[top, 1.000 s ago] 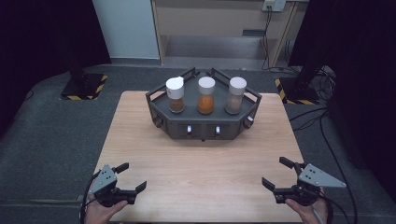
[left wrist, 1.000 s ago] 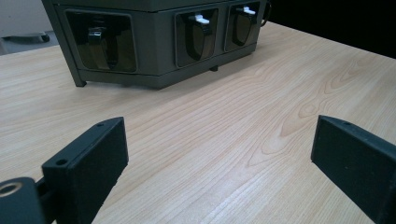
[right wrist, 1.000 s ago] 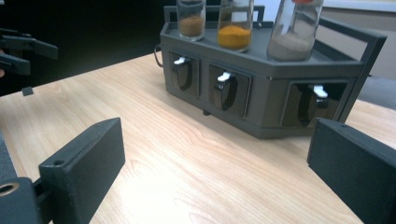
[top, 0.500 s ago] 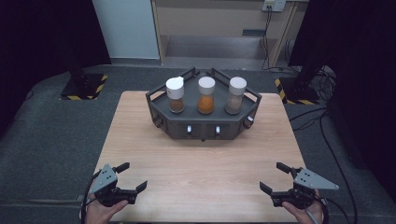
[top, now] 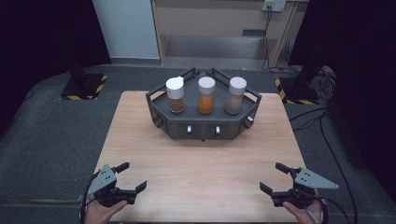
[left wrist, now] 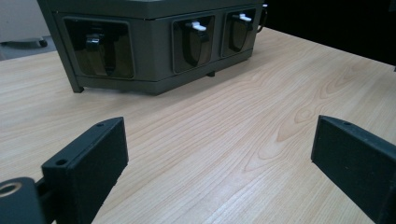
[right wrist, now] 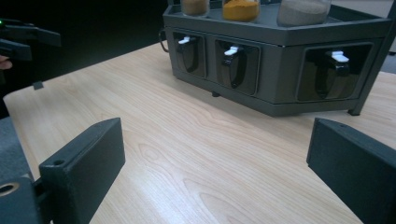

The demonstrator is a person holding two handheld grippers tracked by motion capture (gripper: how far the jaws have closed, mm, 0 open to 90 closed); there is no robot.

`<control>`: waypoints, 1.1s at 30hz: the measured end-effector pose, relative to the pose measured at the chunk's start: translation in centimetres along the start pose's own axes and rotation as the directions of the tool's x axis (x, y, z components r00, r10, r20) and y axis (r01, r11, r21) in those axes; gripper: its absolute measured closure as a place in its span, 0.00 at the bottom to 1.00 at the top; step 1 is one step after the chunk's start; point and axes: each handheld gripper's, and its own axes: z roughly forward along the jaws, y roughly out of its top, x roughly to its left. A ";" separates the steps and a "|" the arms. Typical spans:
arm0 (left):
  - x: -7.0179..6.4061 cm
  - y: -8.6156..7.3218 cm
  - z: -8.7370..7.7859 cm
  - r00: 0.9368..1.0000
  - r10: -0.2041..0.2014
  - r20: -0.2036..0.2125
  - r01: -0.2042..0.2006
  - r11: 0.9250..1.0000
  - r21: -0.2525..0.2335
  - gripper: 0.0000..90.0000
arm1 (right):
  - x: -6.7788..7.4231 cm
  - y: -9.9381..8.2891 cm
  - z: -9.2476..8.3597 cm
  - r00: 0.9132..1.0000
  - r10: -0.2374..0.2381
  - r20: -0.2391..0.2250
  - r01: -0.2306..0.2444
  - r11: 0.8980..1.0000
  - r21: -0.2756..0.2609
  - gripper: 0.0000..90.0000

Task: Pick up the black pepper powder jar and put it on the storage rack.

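A dark grey rack (top: 203, 127) stands at the back middle of the wooden table (top: 205, 168). It carries three white-capped jars: brown powder (top: 175, 94), orange powder (top: 206, 95), pale beige powder (top: 236, 95). Its front faces hold recessed levers with white tips (right wrist: 230, 50). My left gripper (top: 133, 176) hovers open at the near left corner, nothing between its jaws. My right gripper (top: 271, 177) is open at the near right corner, also empty. Seen from the left gripper (left wrist: 219, 154), the rack (left wrist: 149, 42) lies well ahead. From the right gripper (right wrist: 215, 158), the rack (right wrist: 280, 60) is ahead and to the right.
Bare wood stretches between the grippers and the rack. On the floor beyond the table stand two black posts with yellow-black striped bases (top: 84, 86) (top: 299, 91). Cables (top: 322, 121) trail on the grey carpet at the right.
My right gripper has slid a little toward the near edge and slightly left. The left gripper and the rack are where they were.
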 end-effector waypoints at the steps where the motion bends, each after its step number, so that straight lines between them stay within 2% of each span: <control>1: 0.0 0.0 0.0 1.000 0.006 0.003 -0.006 1.000 0.001 0.04 | 0.0 0.0 0.0 1.000 -0.003 -0.002 0.003 1.000 -0.001 0.05; 5: -0.1 0.1 0.1 1.000 0.023 0.015 -0.023 1.000 0.001 0.04 | 0.1 -0.1 -0.1 1.000 -0.018 -0.008 0.018 1.000 -0.012 0.06; 12: 0.2 -0.3 -0.1 0.999 0.012 0.033 -0.011 0.999 -0.032 0.04 | -0.1 0.0 0.1 0.999 -0.040 -0.001 0.040 0.999 -0.015 0.06; 17: 0.3 -0.3 0.1 0.999 0.026 0.046 -0.024 0.999 -0.042 0.04 | -0.3 0.0 0.5 0.999 -0.048 0.008 0.048 0.999 -0.012 0.06; 33: 0.2 -0.1 0.4 0.997 0.051 0.062 -0.048 0.997 -0.057 0.04 | -0.4 -0.2 0.7 0.999 -0.029 0.017 0.030 0.999 -0.019 0.06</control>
